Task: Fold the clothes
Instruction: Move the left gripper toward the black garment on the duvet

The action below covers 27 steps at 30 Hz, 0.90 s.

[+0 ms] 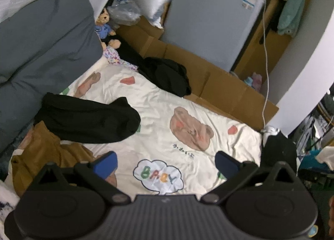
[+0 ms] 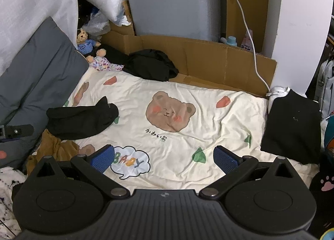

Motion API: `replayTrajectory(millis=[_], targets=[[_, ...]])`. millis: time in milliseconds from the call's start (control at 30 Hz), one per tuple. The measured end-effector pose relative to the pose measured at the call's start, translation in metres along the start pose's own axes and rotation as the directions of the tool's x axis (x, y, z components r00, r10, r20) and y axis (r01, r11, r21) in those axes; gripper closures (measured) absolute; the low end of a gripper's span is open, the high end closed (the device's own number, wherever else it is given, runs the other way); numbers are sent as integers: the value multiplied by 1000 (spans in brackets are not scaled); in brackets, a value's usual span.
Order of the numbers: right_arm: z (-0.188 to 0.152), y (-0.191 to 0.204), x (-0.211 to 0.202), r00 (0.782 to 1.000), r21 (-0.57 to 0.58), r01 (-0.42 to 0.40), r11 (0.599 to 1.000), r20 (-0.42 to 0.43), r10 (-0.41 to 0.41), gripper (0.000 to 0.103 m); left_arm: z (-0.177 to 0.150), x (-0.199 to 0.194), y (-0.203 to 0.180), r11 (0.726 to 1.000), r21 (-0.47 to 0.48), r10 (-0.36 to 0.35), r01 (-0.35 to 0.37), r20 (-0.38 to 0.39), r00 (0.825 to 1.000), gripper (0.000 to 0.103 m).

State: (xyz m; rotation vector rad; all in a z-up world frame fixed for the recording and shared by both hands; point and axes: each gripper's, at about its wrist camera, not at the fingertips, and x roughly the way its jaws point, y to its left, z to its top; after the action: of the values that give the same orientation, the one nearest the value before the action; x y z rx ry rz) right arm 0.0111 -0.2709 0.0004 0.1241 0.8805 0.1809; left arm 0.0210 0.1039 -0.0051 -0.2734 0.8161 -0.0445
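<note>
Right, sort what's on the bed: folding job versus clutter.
For the job:
- black garment, unfolded
- brown garment, crumpled
- black heap at the far edge
- folded black piece

Just lying about:
- teddy bear
- grey pillow
- cardboard
- white cable

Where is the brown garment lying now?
In both views the brown garment lies at the sheet's near-left edge, partly under a black garment, beside the grey cushion.

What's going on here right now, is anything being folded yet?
Not yet. Both the left gripper and right gripper hover open over the cream bear-print sheet, holding nothing. A loose black garment lies on the sheet's left side above a crumpled brown garment, another black pile sits at the far edge, and a flat black piece lies to the right.
</note>
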Motion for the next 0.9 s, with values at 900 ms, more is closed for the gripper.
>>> replayTrajectory(millis=[900], targets=[[3,-11,-1,997,6,-72,997,-11,72,1,23,-17,55,992,23,122,-123,46,991,18]])
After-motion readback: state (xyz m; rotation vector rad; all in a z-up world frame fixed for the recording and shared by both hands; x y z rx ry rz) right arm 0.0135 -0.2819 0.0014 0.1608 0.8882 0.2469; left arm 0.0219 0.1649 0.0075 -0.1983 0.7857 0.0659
